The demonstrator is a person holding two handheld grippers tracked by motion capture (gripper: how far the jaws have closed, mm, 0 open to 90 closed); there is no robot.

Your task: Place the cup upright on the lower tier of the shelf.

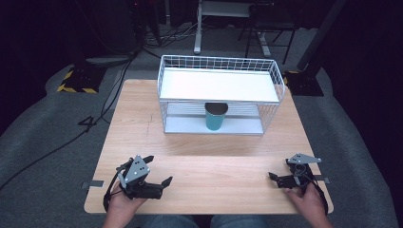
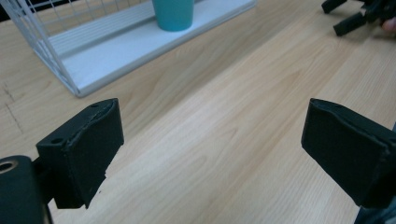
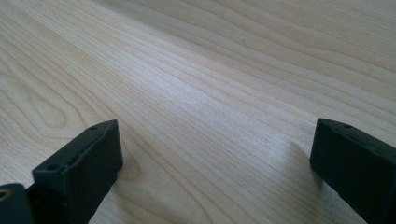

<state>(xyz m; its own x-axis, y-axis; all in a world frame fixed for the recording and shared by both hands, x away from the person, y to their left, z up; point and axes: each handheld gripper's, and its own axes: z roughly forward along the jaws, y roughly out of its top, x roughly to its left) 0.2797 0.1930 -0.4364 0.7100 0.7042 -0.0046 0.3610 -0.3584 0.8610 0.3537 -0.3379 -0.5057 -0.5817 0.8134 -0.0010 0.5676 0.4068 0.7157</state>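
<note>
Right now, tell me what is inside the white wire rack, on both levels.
On the lower shelf of the wire rack stands one teal cup, upright, near the middle. The top shelf is bare. The back of the lower level, behind the cup and under the top shelf, is partly hidden.

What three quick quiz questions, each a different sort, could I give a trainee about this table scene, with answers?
1. True or false: the teal cup stands on the top shelf of the white wire rack.
2. Which is nearer the cup: A, left gripper, or B, right gripper?
3. Fill in: both grippers' jaws are ____.

Key:
1. False; it stands upright on the lower shelf.
2. Hard to call; both sit near the table's front edge, well apart from it.
3. Open, with nothing between them.
</note>
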